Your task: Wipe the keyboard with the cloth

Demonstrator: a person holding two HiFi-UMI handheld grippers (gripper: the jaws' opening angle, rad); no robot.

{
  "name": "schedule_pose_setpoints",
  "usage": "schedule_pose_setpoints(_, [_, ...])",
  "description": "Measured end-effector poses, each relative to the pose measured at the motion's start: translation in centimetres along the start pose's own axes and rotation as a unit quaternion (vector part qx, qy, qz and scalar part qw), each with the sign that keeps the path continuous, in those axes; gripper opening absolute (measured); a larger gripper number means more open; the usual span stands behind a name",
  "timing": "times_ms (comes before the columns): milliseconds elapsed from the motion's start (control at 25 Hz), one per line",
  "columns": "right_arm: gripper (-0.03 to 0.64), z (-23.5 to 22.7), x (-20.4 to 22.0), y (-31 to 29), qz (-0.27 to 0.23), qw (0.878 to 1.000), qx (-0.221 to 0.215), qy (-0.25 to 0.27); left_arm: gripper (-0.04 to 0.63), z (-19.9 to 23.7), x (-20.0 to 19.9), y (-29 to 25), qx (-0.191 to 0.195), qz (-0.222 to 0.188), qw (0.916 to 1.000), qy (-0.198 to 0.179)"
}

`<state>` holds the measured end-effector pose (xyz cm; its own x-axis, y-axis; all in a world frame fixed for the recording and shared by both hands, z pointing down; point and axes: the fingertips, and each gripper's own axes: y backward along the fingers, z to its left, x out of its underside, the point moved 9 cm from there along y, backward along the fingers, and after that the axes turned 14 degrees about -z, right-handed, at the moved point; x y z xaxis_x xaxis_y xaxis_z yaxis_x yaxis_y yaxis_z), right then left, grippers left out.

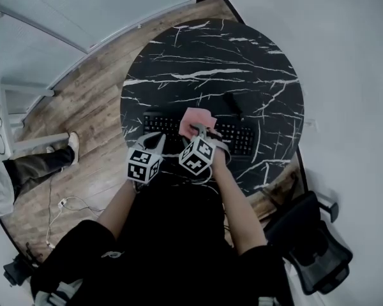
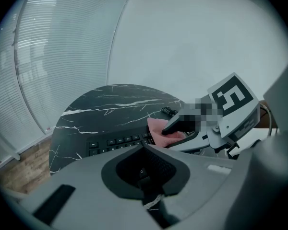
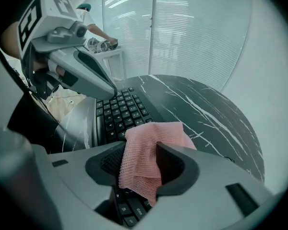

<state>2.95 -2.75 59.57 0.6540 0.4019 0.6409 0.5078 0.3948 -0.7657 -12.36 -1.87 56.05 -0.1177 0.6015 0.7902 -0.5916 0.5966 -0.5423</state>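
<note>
Where cloth (image 3: pixel 146 145) hides keyboard (image 3: pixel 120 110) keys, right gripper (image 3: pixel 143 166) clamping it

The keyboard (image 1: pixel 239 139) lies on the tabletop (image 1: pixel 210 56) along its near edge. The cloth (image 1: pixel 196 121) rests on the keyboard's middle, pinched between the right tongs (image 1: pixel 202 132). The left tongs (image 1: pixel 155 140) hang just left of them, over the keyboard's left end. A small object (image 1: pixel 233 104) lies behind the keyboard. An office chair (image 1: pixel 313 247) stands right of the tabletop.
</note>
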Motion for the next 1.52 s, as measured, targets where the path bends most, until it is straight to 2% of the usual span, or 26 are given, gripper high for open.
schedule_pose_setpoints(1000, [0.171,-3.3,6.6,5.4,-0.016,0.997,0.046,-0.064,-0.002,-7.3,-1.0,-4.3,0.040,0.029,0.9976,-0.047])
schedule_pose_setpoints(1520, [0.167,-5.6,10.6,8.5,-0.032,0.992,0.077,-0.100,-0.002,-11.8,-1.3,-6.2,0.062,0.048,0.9939,-0.079])
